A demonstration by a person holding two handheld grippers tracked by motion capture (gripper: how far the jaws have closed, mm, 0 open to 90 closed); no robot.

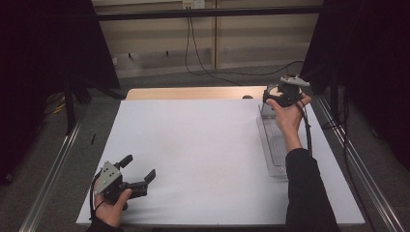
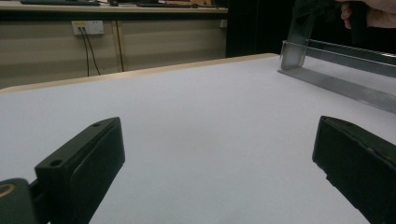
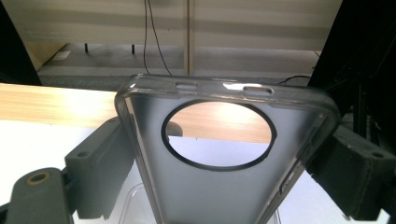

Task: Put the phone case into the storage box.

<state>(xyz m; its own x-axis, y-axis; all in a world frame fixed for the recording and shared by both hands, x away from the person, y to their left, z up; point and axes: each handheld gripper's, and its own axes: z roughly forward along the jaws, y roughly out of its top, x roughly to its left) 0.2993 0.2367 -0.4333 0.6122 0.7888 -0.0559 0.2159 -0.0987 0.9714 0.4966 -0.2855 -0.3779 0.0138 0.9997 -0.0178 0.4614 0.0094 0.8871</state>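
Keep the right claw [image 3: 224,186] pinched squarely on the clear phone case [image 3: 219,140] while lifting off the tray [image 1: 275,150], left claw [image 1: 138,169] spread over the tabletop [image 1: 193,145].

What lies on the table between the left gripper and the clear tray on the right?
Bare white table, seen in the high view.

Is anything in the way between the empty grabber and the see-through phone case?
Nothing visible is. The left gripper sits open at the near left of the white table, and bare tabletop runs from it to the clear phone case, which the right gripper grips at the far right above a clear tray.
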